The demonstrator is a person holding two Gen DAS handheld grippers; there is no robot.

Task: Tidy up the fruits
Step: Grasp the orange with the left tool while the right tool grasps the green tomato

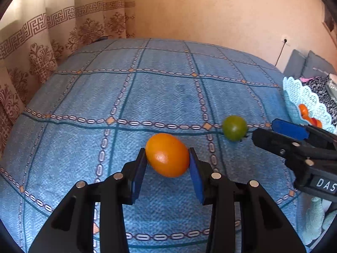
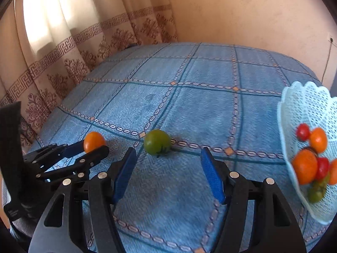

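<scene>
My left gripper [image 1: 167,155] is shut on an orange fruit [image 1: 167,155], its blue pads pressed on both sides; it also shows in the right wrist view [image 2: 94,141], held above the blue cloth. A green tomato [image 1: 234,127] lies on the cloth, also seen in the right wrist view [image 2: 157,141]. My right gripper [image 2: 167,160] is open and empty, just short of the green tomato; it shows in the left wrist view [image 1: 271,129] to the tomato's right. A pale blue lace basket [image 2: 303,103] at the right holds several orange, red and green fruits.
A blue chequered cloth [image 1: 160,92] covers the table. Patterned curtains [image 1: 31,48] hang behind on the left, a plain wall [image 1: 210,10] behind. The basket [image 1: 294,97] stands at the table's right edge, with a grey sofa [image 1: 305,63] beyond.
</scene>
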